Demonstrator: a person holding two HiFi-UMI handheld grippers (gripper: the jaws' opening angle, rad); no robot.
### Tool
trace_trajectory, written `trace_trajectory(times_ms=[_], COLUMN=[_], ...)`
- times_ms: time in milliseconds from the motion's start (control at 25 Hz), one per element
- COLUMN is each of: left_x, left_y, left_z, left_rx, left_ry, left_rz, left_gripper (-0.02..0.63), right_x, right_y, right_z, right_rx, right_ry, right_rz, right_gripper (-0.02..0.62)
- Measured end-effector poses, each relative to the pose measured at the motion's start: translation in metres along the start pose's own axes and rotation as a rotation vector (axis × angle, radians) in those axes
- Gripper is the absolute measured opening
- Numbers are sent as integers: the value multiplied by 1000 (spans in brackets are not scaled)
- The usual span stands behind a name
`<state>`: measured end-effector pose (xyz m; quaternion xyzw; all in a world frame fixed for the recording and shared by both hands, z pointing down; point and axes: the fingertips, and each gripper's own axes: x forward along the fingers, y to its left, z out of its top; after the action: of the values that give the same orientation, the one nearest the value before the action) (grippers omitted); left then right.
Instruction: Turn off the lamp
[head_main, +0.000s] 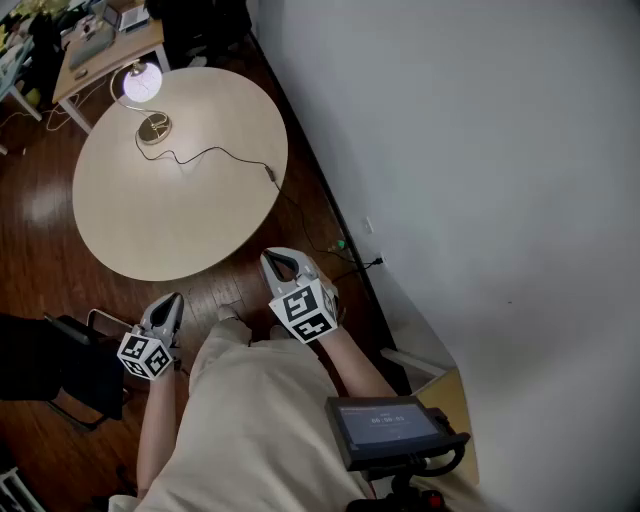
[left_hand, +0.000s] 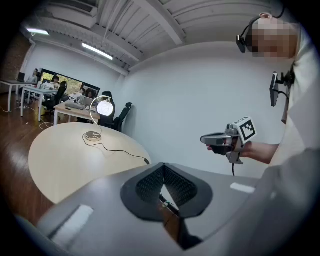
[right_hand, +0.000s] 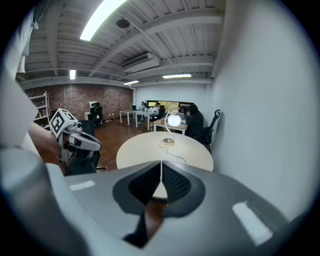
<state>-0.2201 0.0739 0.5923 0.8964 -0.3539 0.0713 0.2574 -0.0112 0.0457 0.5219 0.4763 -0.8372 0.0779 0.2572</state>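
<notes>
Lamp (head_main: 141, 82) sits on the far side of a round table (head_main: 180, 215), near the rim away from the person. It is lit: a frosted white globe glows at the top of a thin, bent metal stem. The stem rises from a flat, disc-shaped base (head_main: 153, 128) with a brassy tone.

A thin black cord (head_main: 215, 152) snakes loosely from the base across the tabletop to the edge beside the wall, then drops towards the floor.

The tabletop is pale, matte and smooth, with nothing on it but lamp and cord. Floor (head_main: 40, 215) is dark glossy wood planks with soft reflections. Wall (head_main: 470, 150) is plain, flat and light grey.

Left gripper (head_main: 171, 304) is held close to the person's body, over the floor short of the table's near edge and well apart from the lamp. Its shell is smooth grey plastic, with a black-and-white marker cube at the rear. In the left gripper view its black, finely ribbed pads (left_hand: 150, 182) meet along a narrow seam with nothing between them.

Right gripper (head_main: 281, 265) is slightly further forward, just short of the table rim, and tilted downward. Its jaws are pressed together and empty, the same ribbed dark pads forming a V-shaped hollow.

A flat dark screen (head_main: 385, 428) hangs at the person's chest.
</notes>
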Motion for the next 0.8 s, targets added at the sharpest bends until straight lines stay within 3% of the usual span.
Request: trace_trajectory(times_ms=[280, 520, 800], left_x=[7, 16, 18], left_y=[36, 61, 77], left_z=[31, 29, 23], left_rx=[52, 46, 22], left_ry=[55, 73, 92], left_rz=[-118, -201, -232], left_gripper=[0, 0, 0], right_x=[33, 55, 76], right_y=[20, 36, 43], right_z=[-4, -8, -19], right_rx=[99, 129, 143], right_ry=[77, 111, 168], right_rz=[-69, -116, -127], right_gripper=[26, 28, 28])
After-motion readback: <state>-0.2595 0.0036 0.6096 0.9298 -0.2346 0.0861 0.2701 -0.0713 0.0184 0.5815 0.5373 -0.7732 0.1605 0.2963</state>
